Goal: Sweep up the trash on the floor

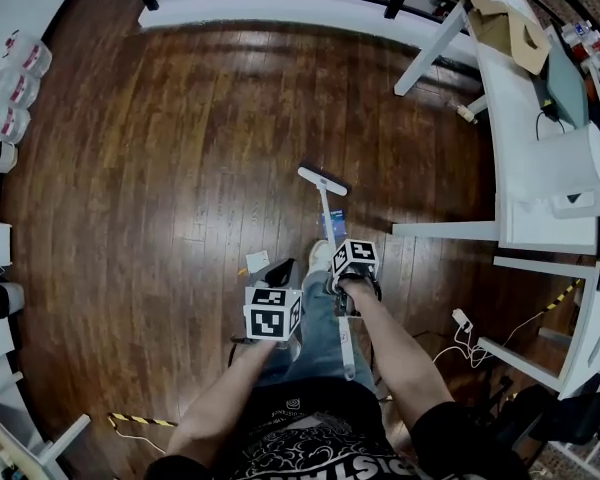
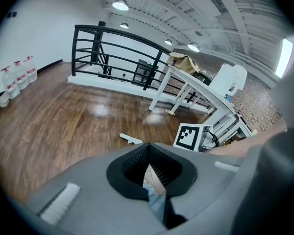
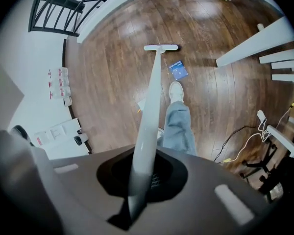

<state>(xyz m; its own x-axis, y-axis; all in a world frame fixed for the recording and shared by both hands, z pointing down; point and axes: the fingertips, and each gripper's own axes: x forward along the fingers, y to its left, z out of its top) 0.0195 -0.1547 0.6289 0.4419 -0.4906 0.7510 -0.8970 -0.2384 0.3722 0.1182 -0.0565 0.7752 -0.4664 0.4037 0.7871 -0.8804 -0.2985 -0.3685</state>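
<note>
Currently your right gripper (image 3: pixel 142 177) is clamped on the white broom handle (image 3: pixel 149 111). The handle runs out between its jaws to the broom head (image 3: pixel 160 47), which rests on the wooden floor (image 1: pixel 180 168). Your left gripper (image 2: pixel 148 153) carries nothing: its jaws meet at the tips, and only jeans and floorboards show through the gap behind them.

The trash lies close to the tool. A blue packet (image 3: pixel 178 70) sits just beside the broom head, between it and your shoe (image 3: pixel 176 91). A white scrap (image 1: pixel 257 261) lies near your left gripper.

Step in hand, as judged: the sweep is set up, with nothing gathered yet. The next move likely calls for drawing the head across the blue packet toward the scrap (a second grip on the handle from the left gripper would steady the stroke).

Limits of view: the handle hides part of the white scrap in the right gripper view. Your legs cover the floor beneath you, and the packet's print is too small to read.
</note>
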